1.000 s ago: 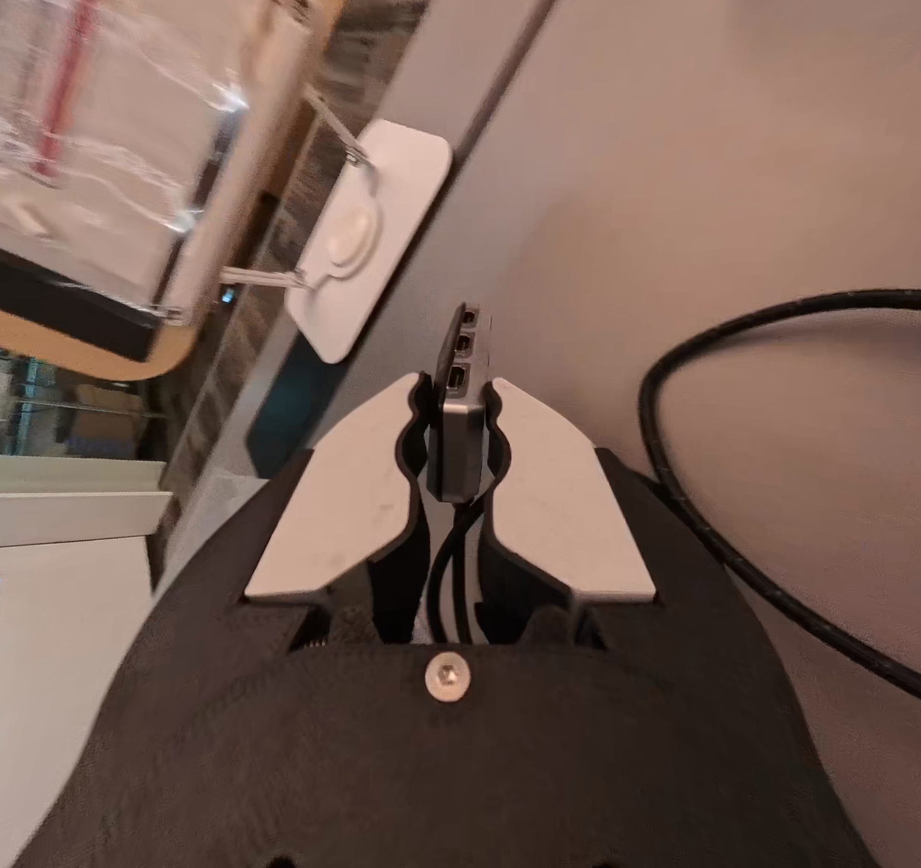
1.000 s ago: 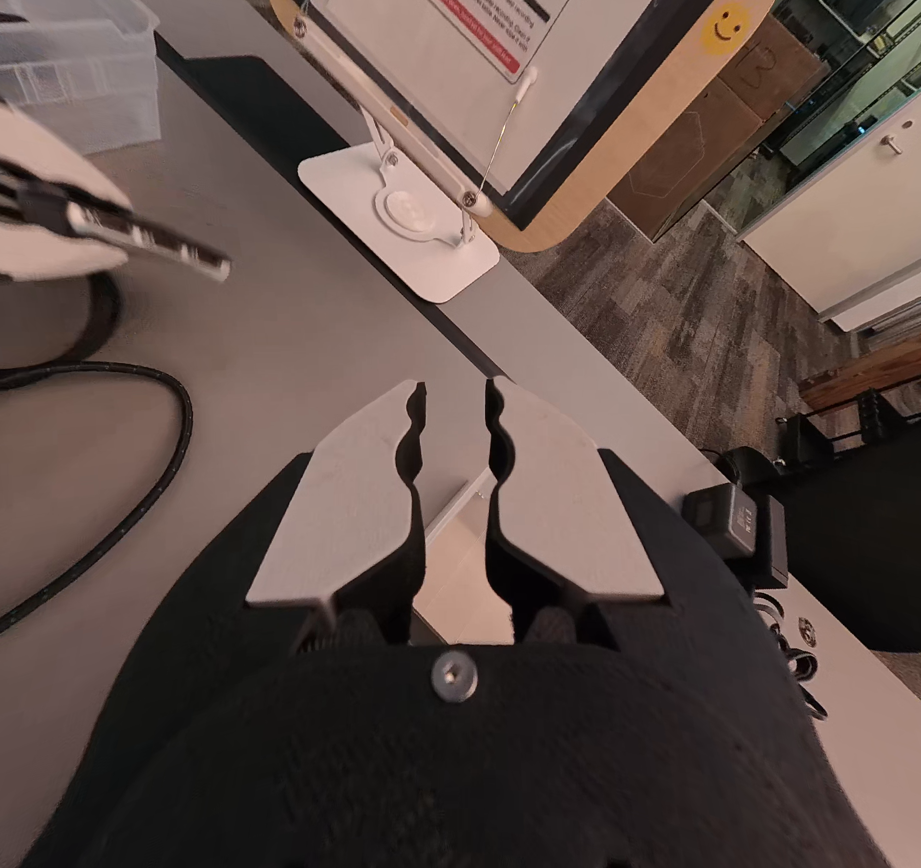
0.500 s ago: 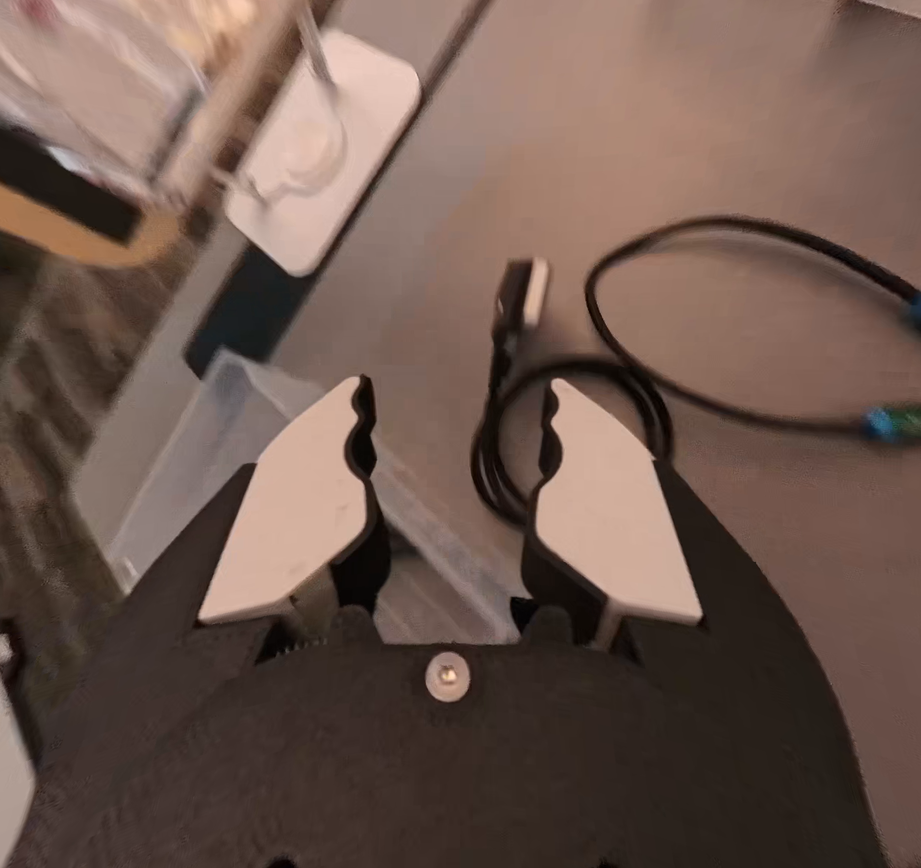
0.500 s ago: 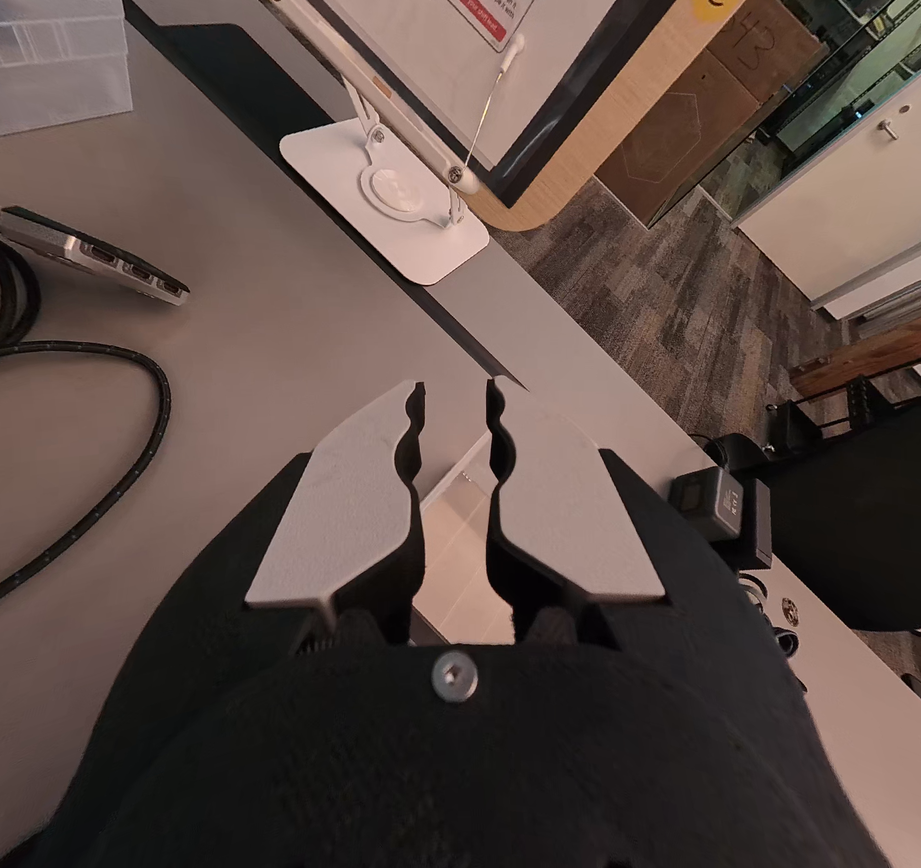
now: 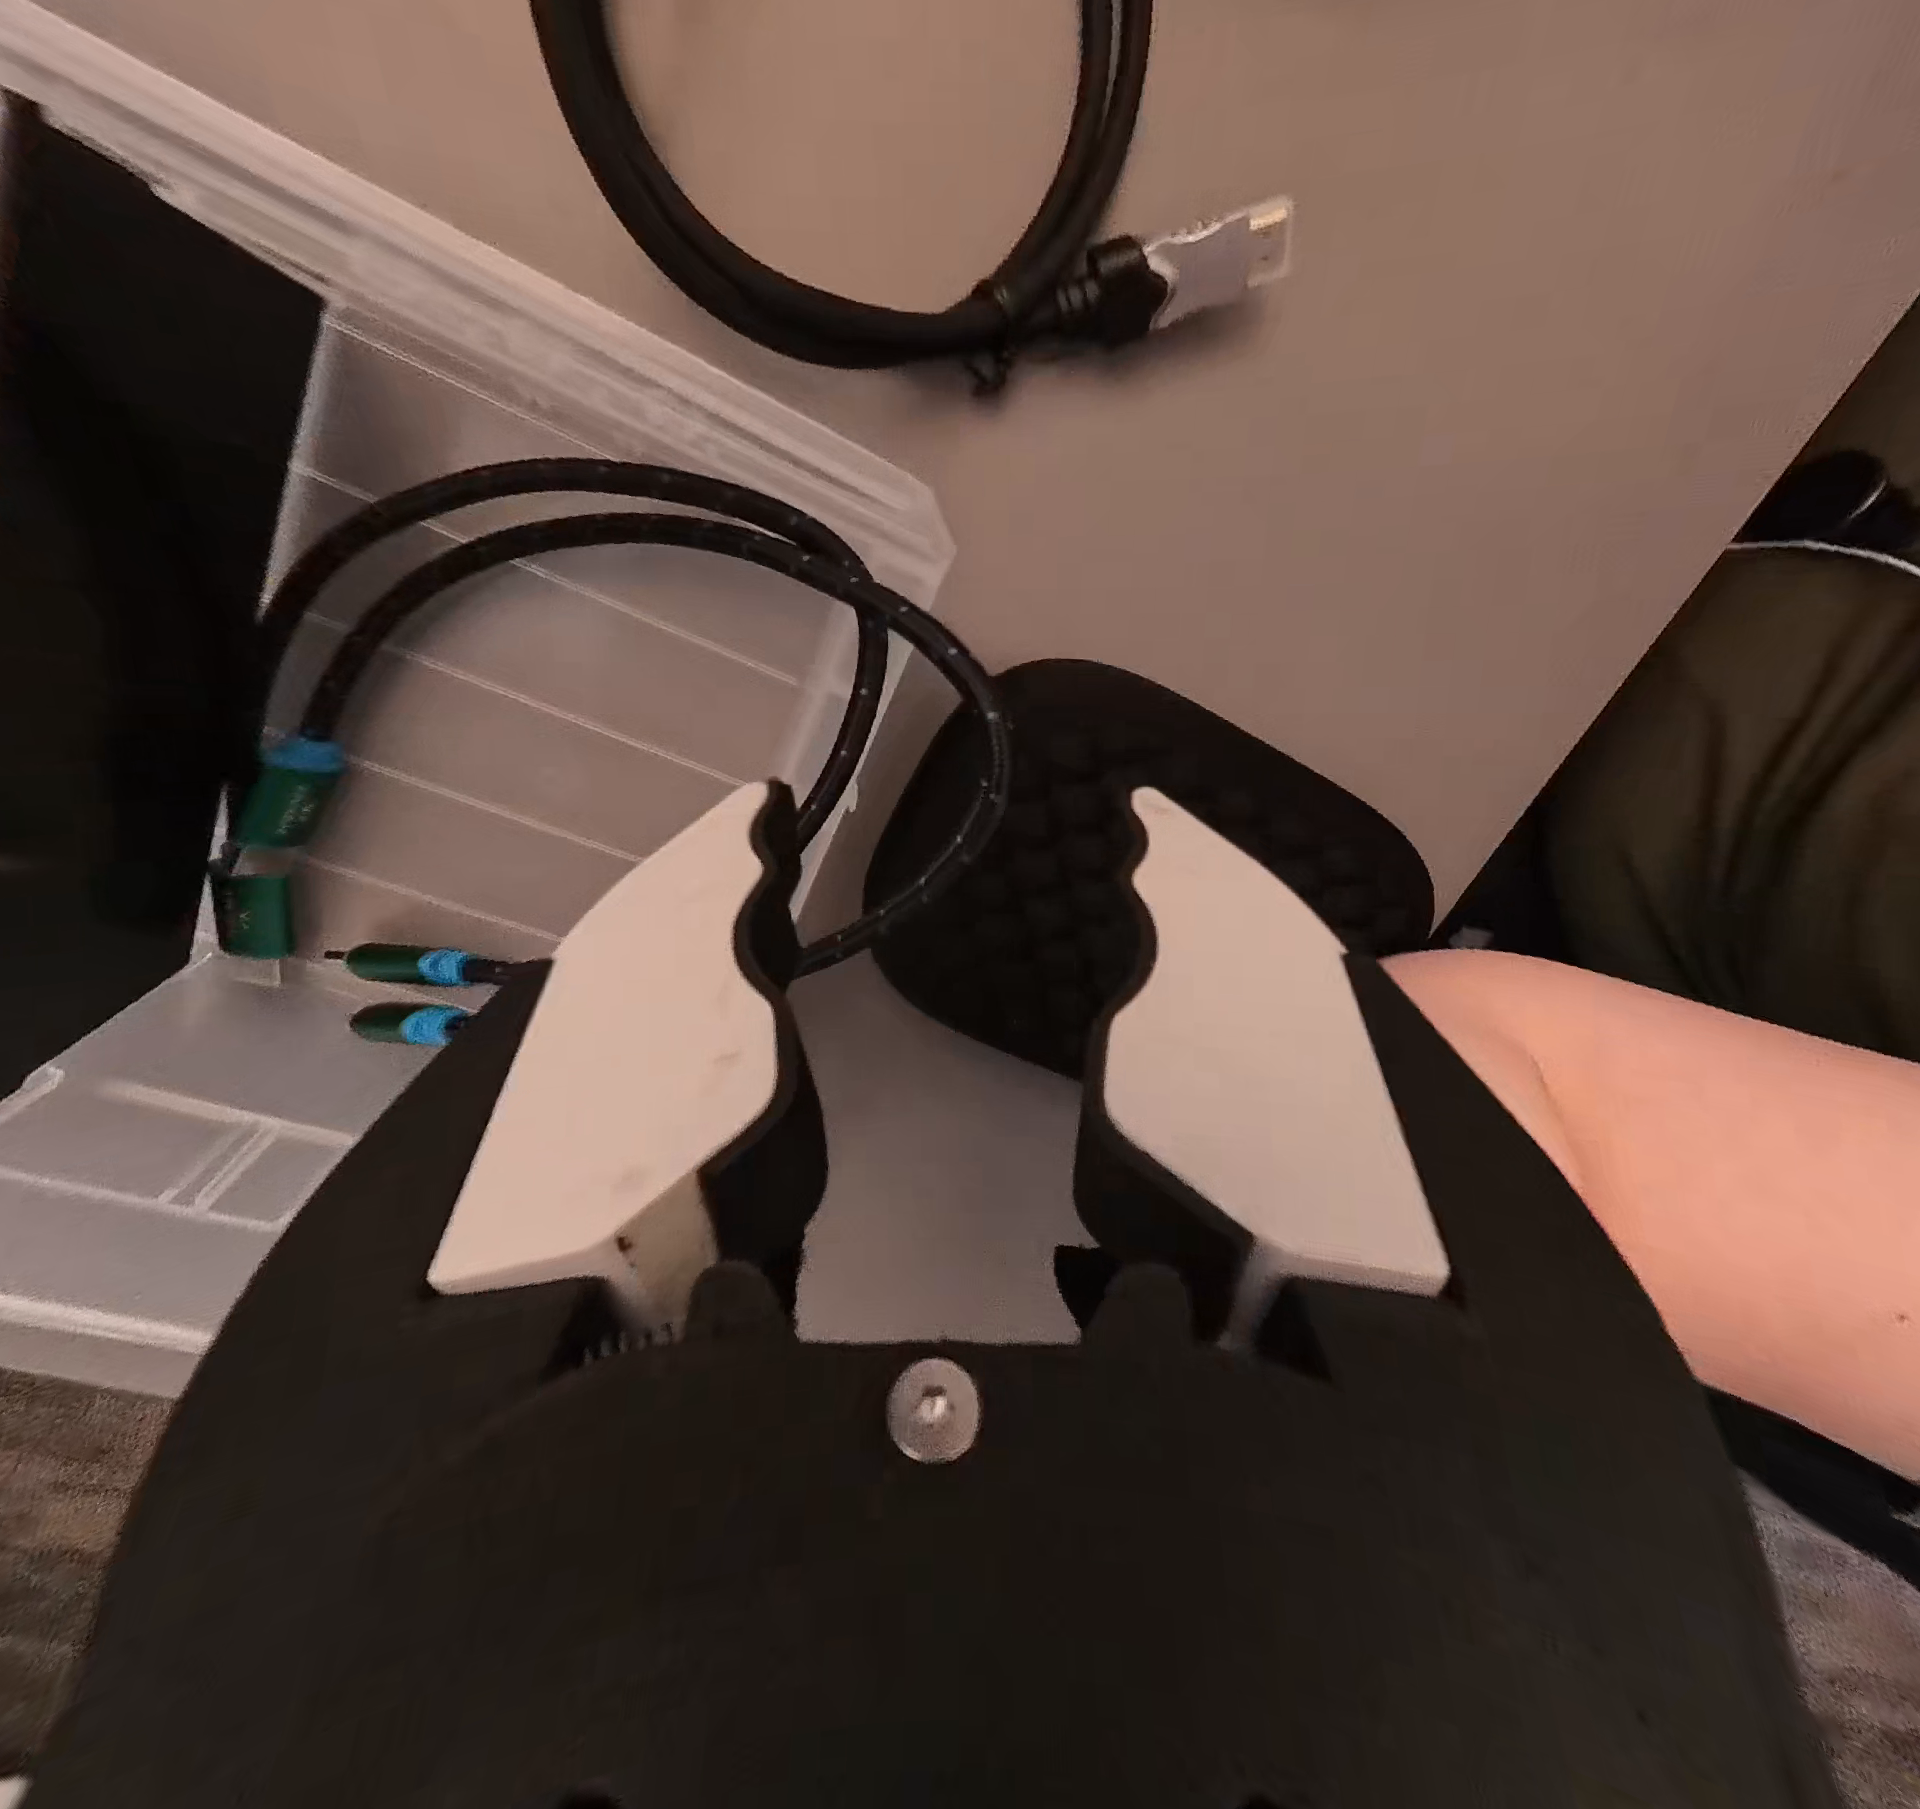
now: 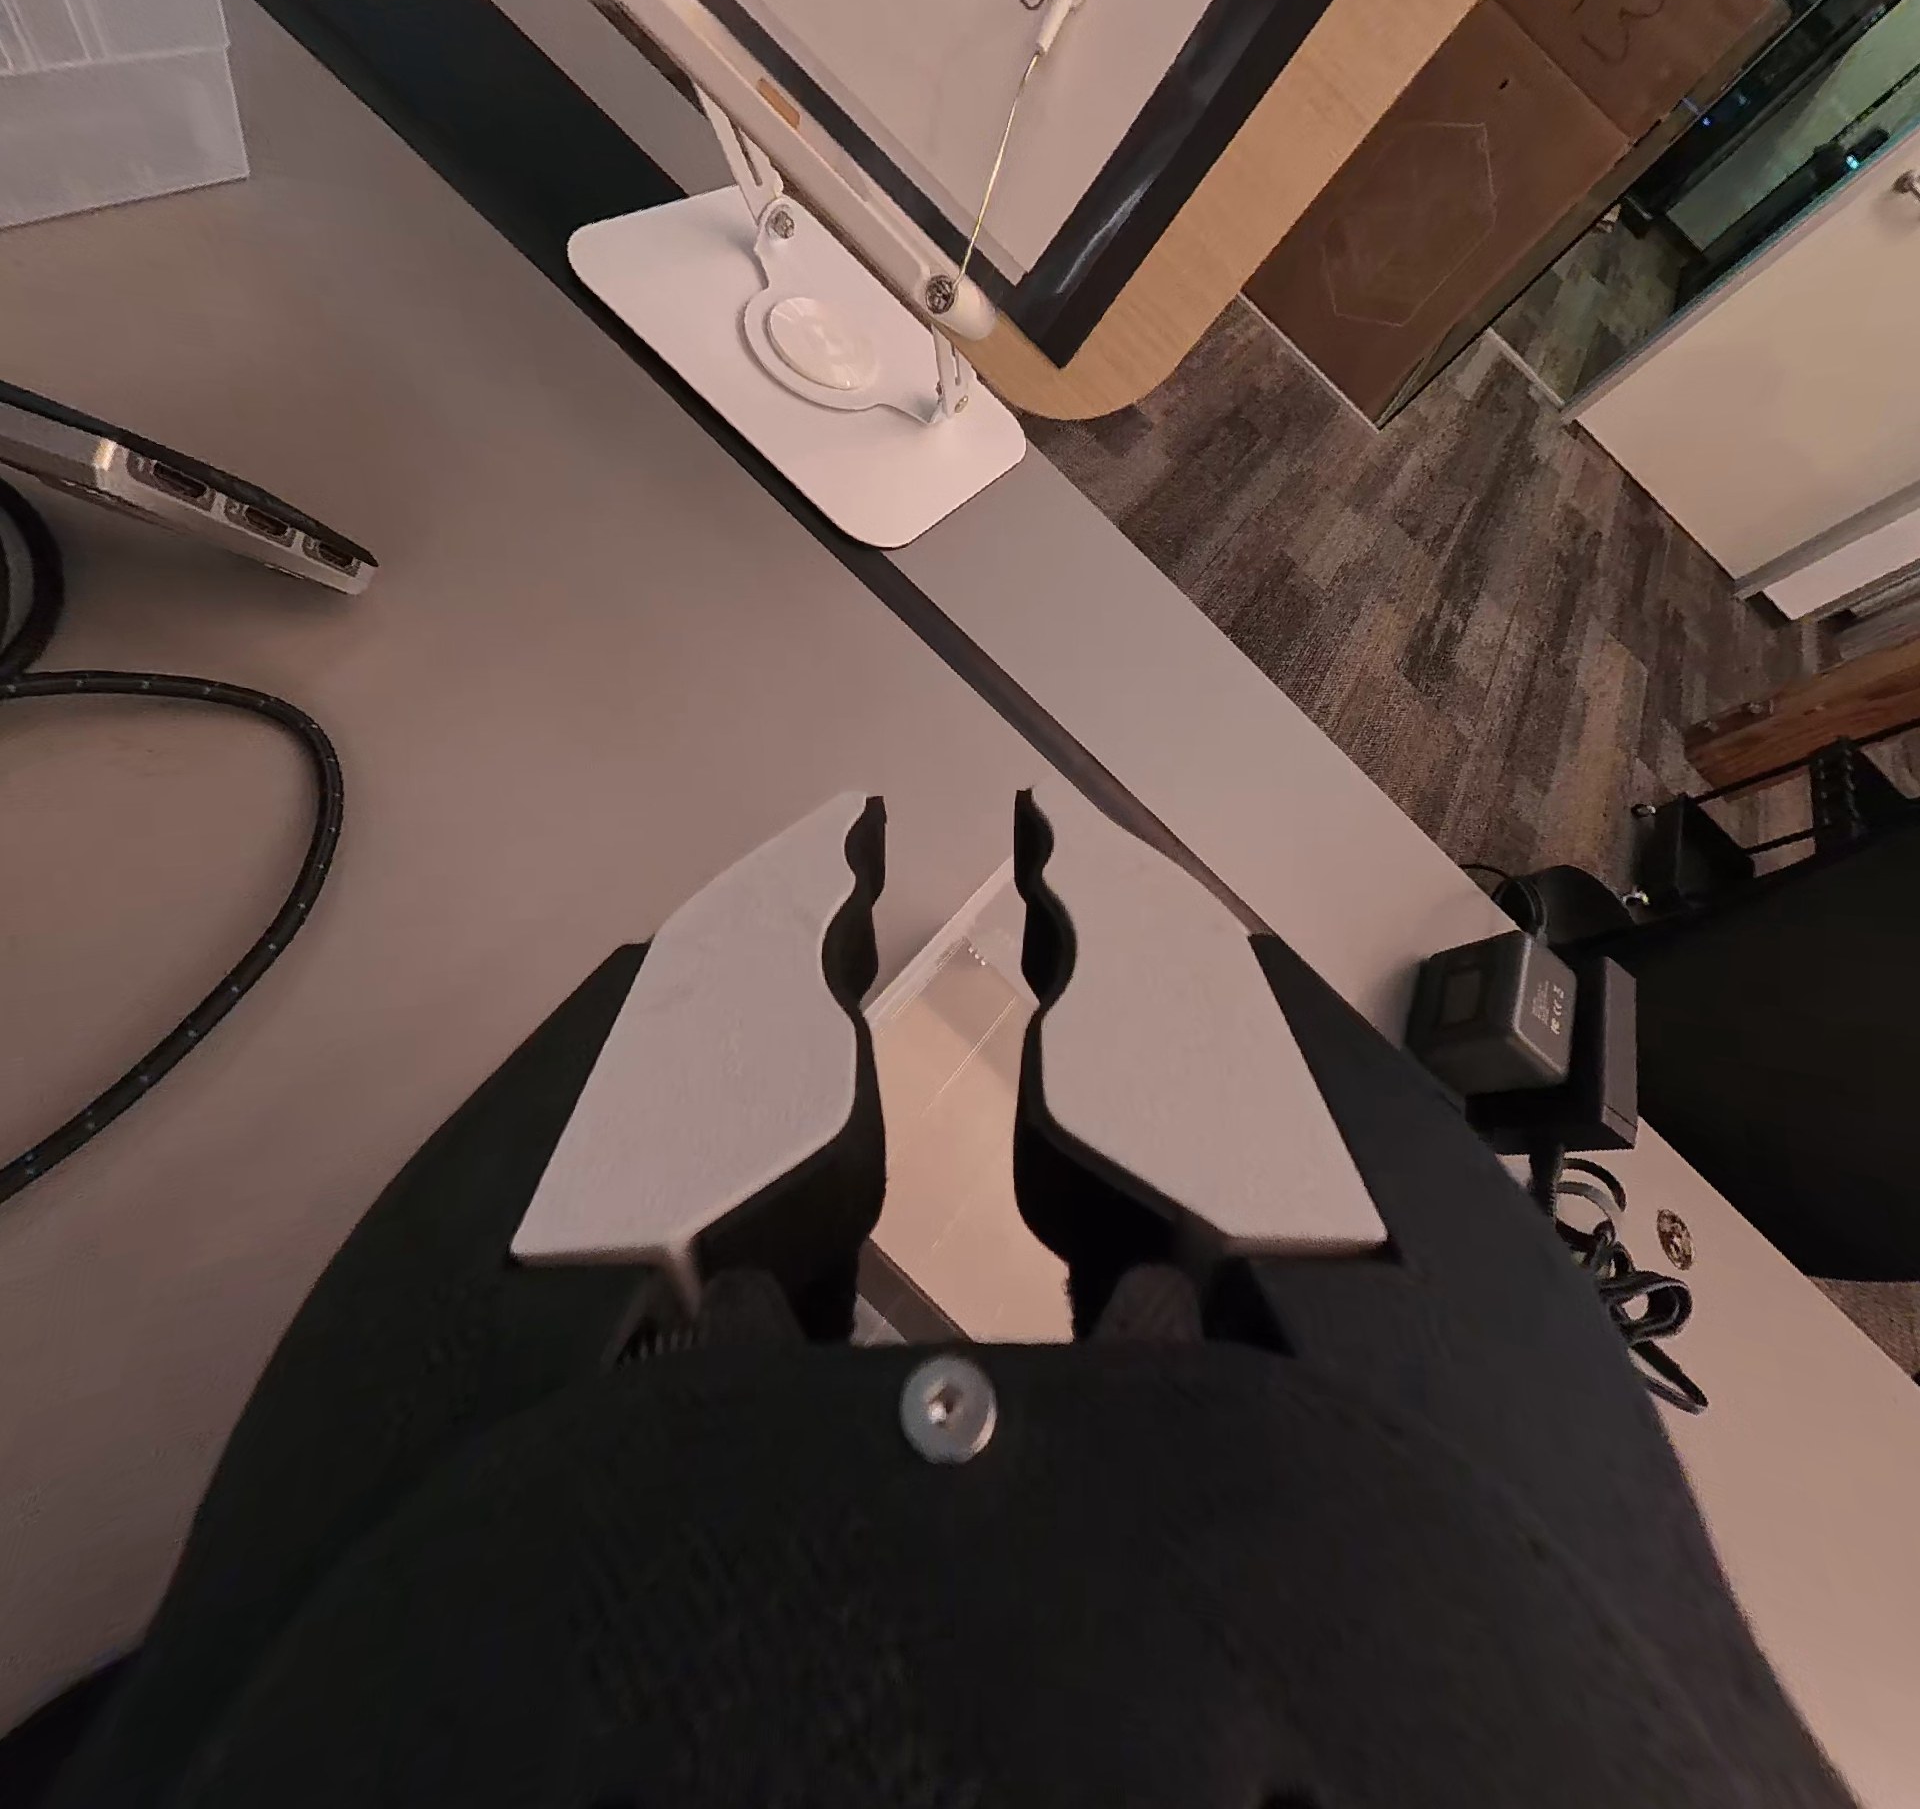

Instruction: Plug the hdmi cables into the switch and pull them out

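Note:
In the left wrist view my left gripper is open and holds nothing. Two black braided HDMI cables arc out of a clear plastic bin and pass behind my left fingertip without being pressed. Their green and blue plugs lie in the bin. A smooth black cable with a silver plug lies coiled on the grey table. In the right wrist view the silver switch lies on the table at the far left, ports facing me. My right gripper is open a little and empty.
A person's forearm reaches in from the right to a black textured body ahead of my left fingers. A white stand holds a board at the table's far edge. A black device and clear boxes sit on the table.
My left gripper was shut on the switch, opened and let it go, then swung away towards the bin. The switch now lies on the table. My right gripper hardly moved.

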Demonstrator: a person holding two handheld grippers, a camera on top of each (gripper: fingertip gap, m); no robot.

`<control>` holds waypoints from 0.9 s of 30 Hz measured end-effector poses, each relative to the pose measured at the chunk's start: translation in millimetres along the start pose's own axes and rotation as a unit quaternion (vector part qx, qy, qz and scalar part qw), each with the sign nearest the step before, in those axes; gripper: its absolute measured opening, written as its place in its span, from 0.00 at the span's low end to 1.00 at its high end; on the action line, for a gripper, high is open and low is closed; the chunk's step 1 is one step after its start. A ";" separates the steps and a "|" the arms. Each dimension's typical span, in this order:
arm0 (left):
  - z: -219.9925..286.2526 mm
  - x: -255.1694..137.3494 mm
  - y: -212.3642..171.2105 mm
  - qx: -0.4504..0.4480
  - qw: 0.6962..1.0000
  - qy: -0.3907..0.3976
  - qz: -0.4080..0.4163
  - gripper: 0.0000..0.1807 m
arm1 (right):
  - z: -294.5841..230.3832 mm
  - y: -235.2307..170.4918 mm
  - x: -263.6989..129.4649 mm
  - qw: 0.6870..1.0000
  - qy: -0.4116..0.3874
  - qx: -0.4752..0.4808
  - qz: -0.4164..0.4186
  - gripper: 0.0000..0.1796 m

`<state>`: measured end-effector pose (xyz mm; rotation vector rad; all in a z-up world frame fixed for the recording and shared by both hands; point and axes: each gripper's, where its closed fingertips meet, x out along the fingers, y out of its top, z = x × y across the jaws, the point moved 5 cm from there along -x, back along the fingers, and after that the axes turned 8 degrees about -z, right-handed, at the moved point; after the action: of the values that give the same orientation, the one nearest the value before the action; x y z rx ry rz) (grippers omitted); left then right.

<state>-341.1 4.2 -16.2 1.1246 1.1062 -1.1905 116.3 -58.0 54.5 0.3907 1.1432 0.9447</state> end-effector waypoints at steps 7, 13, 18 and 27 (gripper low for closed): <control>-4.2 23.5 6.7 -0.010 0.994 -0.061 -0.086 0.11 | 5.7 -5.9 -1.4 1.000 0.001 0.008 -0.004 0.14; -5.0 -2.7 2.5 -0.024 0.998 -0.048 -0.015 0.04 | 7.5 -8.3 0.4 1.000 0.003 0.011 -0.006 0.14; -19.1 -62.0 -8.4 -0.091 0.984 0.084 0.128 0.04 | 5.5 -9.0 3.1 1.000 0.006 0.007 -0.012 0.14; -4.9 -155.9 -16.9 -0.154 0.889 0.257 0.346 0.04 | -7.1 -0.5 7.2 1.000 0.012 -0.011 -0.012 0.14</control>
<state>-367.0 25.5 137.0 1.4487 1.0833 -0.1445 110.9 -53.9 47.0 0.3479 1.1567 0.9430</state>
